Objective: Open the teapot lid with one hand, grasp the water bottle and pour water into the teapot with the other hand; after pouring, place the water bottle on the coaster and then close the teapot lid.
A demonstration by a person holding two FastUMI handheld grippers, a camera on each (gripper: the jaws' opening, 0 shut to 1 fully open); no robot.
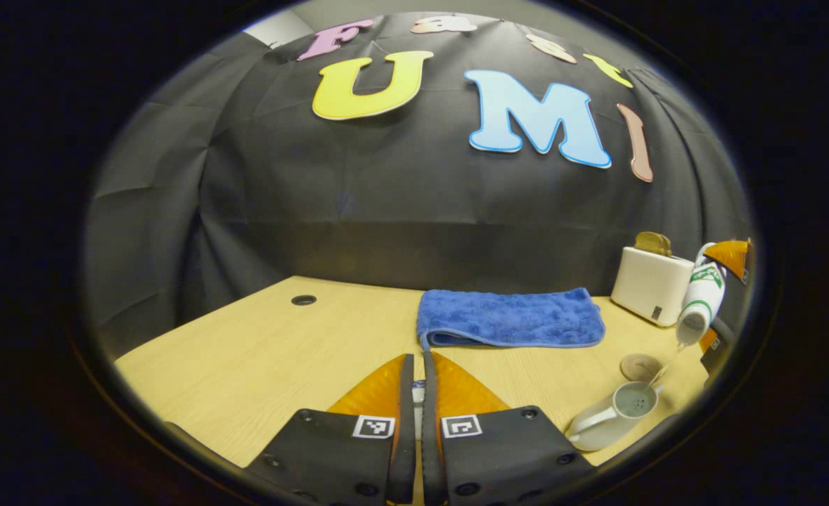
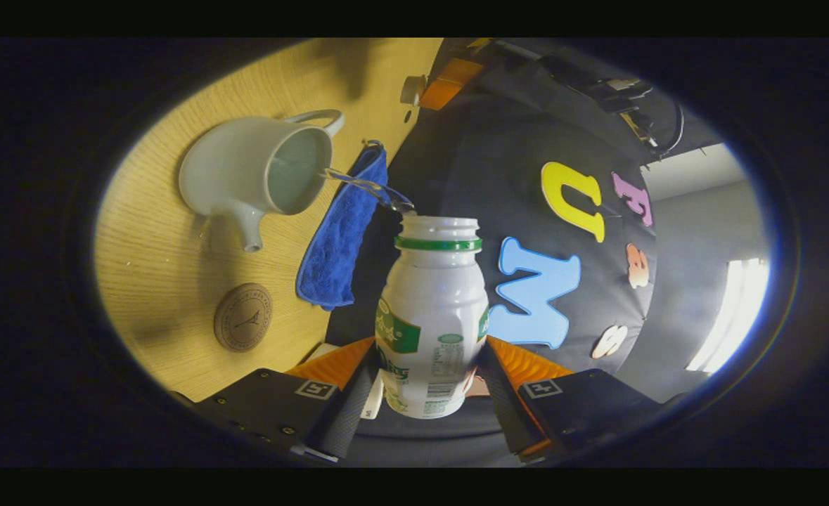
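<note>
In the right gripper view my right gripper (image 2: 428, 355) is shut on a white water bottle (image 2: 432, 309) with a green label, tipped toward the table. A thin stream of water (image 2: 365, 186) runs from its open mouth into the lidless white teapot (image 2: 266, 172). The round brown coaster (image 2: 243, 316) lies beside the pot. Farther off, the left gripper (image 2: 449, 81) holds the small white lid (image 2: 412, 89). In the left gripper view my left gripper (image 1: 418, 357) is shut, with a sliver of the lid (image 1: 418, 393) between its fingers. At the far right are the teapot (image 1: 614, 414), the bottle (image 1: 699, 302) and the coaster (image 1: 639, 365).
A folded blue towel (image 1: 509, 320) lies at the back of the wooden table (image 1: 259, 351), left of the pot. A white toaster (image 1: 652, 281) with bread stands at the back right. A cable hole (image 1: 303, 300) sits in the tabletop at the back left.
</note>
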